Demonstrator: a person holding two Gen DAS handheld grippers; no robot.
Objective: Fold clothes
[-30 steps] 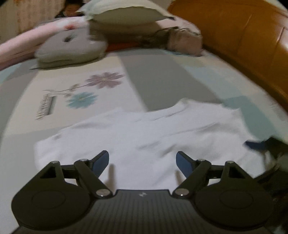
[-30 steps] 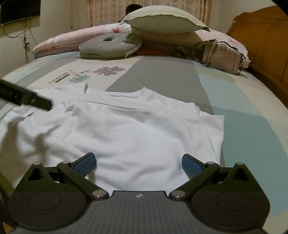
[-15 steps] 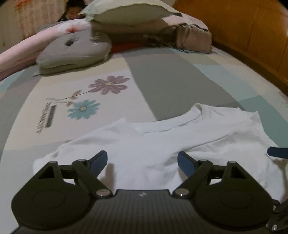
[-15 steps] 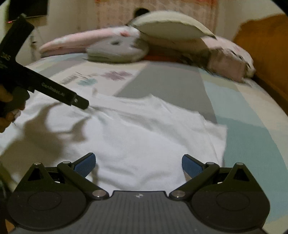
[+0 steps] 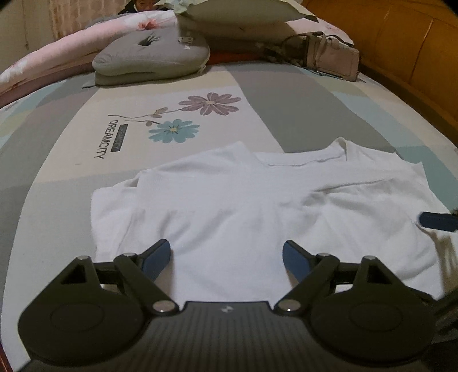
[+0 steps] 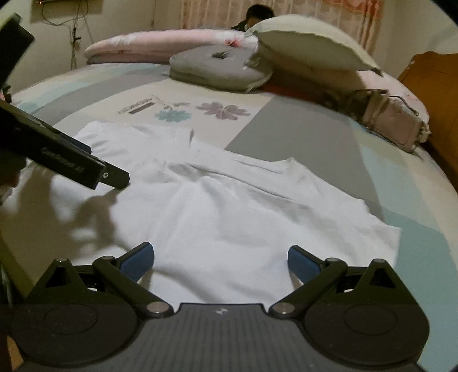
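White T-shirt (image 5: 243, 200) lies spread flat on the bed (image 5: 300, 114), on a sheet printed with colour blocks, two flowers and the word DREAMCITY. Its neckline faces the far end of the bed, and one sleeve shows at its left edge in the left wrist view, with soft creases running across the chest.

Left hand-held gripper (image 5: 226, 256) hangs low over the near hem of the shirt, its blue-padded fingers set wide apart — nothing is between them but the cloth beneath, and the pads do not pinch it. Right hand-held gripper (image 6: 221, 260) is also spread wide over the near part of the shirt, gripping nothing. In the right wrist view the body of the left tool reaches in from the left edge and throws a forked shadow on the fabric; in the left wrist view a blue pad of the right one shows at the right edge.

At the far end of the bed sit a grey cushion (image 5: 148, 57) with a dimple, a large pale pillow (image 6: 309, 45), a rolled pink quilt (image 6: 160, 47) and a beige handbag (image 5: 332, 55) — beside a wooden headboard (image 5: 400, 48). A person's head (image 6: 257, 15) shows behind the pillows.
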